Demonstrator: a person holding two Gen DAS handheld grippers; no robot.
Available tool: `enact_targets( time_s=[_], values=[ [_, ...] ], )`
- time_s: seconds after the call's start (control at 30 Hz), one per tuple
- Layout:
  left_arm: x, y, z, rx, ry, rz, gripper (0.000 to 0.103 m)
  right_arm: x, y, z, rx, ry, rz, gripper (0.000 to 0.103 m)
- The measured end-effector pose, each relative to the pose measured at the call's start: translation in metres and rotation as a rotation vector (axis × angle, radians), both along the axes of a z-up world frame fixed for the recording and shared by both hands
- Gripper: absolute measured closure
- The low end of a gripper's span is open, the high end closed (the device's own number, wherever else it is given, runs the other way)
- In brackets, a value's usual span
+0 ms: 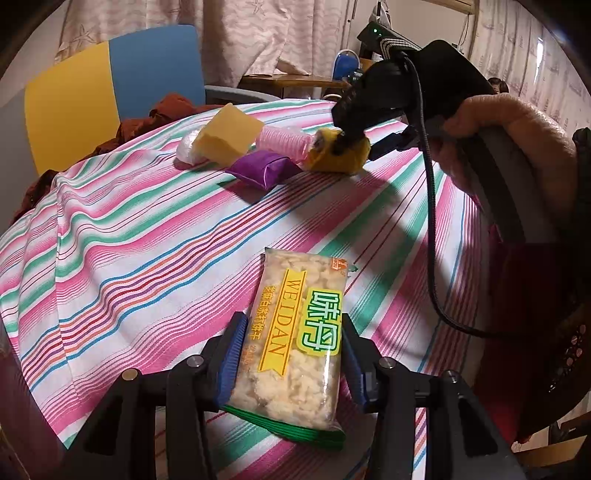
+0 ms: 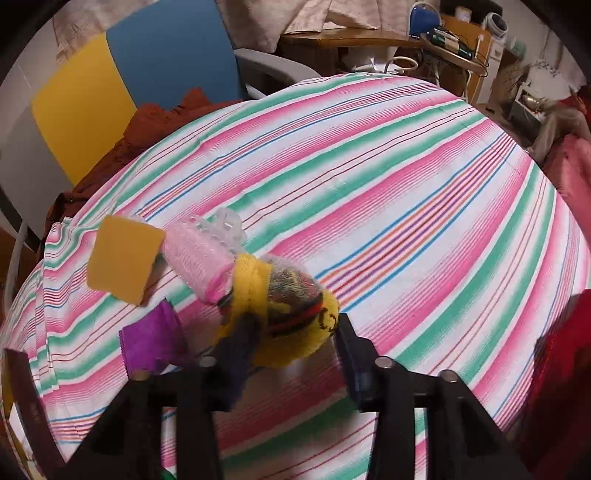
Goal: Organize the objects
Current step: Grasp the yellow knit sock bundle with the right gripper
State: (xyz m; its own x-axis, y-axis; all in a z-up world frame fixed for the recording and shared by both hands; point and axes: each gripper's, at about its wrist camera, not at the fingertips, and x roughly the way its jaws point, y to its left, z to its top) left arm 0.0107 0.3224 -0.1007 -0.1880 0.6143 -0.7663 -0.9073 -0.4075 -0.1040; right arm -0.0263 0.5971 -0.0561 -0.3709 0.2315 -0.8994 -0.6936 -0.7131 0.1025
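Left gripper [image 1: 291, 365] clamped on clear cracker packet with yellow-green label [image 1: 295, 343], long axis running away toward far edge of striped tablecloth [image 1: 147, 240], green-sealed near end cut off below the pads. Right gripper [image 2: 291, 350] spread around yellow plush toy [image 2: 291, 314] near left edge, contact unclear, left finger blurred.

A striped cloth [image 2: 369, 192] covers the worktop. Behind it stand a blue-and-yellow chair [image 1: 110, 96], pale patterned curtains [image 1: 258, 33] and a wooden desk [image 2: 354, 40].
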Motion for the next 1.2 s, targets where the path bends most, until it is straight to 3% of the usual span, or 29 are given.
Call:
enact_targets(
  time_s=[0.2, 0.3, 0.43, 0.63, 0.7, 0.73, 0.77, 0.93, 1.07, 1.1, 1.13, 1.2],
  values=[
    [0.001, -0.002, 0.002, 0.0, -0.006, 0.016, 0.055, 0.025, 0.012, 0.017, 0.098, 0.004, -0.124, 0.074],
    [0.001, -0.005, 0.005, -0.005, -0.013, 0.033, 0.057, 0.033, 0.016, 0.021, 0.058, 0.062, -0.139, 0.074],
    [0.004, -0.013, 0.008, -0.004, -0.027, 0.059, 0.057, 0.032, 0.011, 0.031, 0.026, 0.145, -0.077, 0.074],
    [0.009, -0.015, 0.011, -0.02, -0.02, 0.07, 0.057, 0.03, 0.016, 0.021, -0.029, 0.104, -0.099, 0.071],
    [0.009, -0.016, 0.012, -0.042, -0.013, 0.097, 0.057, 0.031, 0.021, 0.019, -0.077, 0.132, -0.108, 0.051],
    [0.009, -0.017, 0.012, -0.039, -0.016, 0.099, 0.057, 0.031, 0.024, 0.017, -0.1, 0.139, -0.113, 0.025],
    [0.008, -0.016, 0.013, -0.038, -0.02, 0.101, 0.057, 0.031, 0.025, 0.015, -0.128, 0.144, -0.123, 0.012],
    [0.007, -0.017, 0.013, -0.025, -0.033, 0.105, 0.056, 0.027, 0.023, 0.01, -0.124, 0.114, -0.135, 0.012],
    [0.007, -0.017, 0.013, -0.021, -0.036, 0.106, 0.056, 0.014, 0.019, 0.001, -0.079, 0.016, -0.099, 0.015],
    [0.007, -0.017, 0.013, -0.021, -0.034, 0.106, 0.056, 0.012, 0.016, -0.001, -0.064, -0.013, -0.087, 0.022],
    [0.007, -0.017, 0.014, -0.022, -0.031, 0.105, 0.056, 0.01, 0.014, -0.002, -0.058, -0.027, -0.073, 0.048],
    [0.008, -0.017, 0.015, -0.021, -0.028, 0.105, 0.057, 0.008, 0.009, 0.002, -0.028, -0.029, -0.056, 0.056]
  ],
)
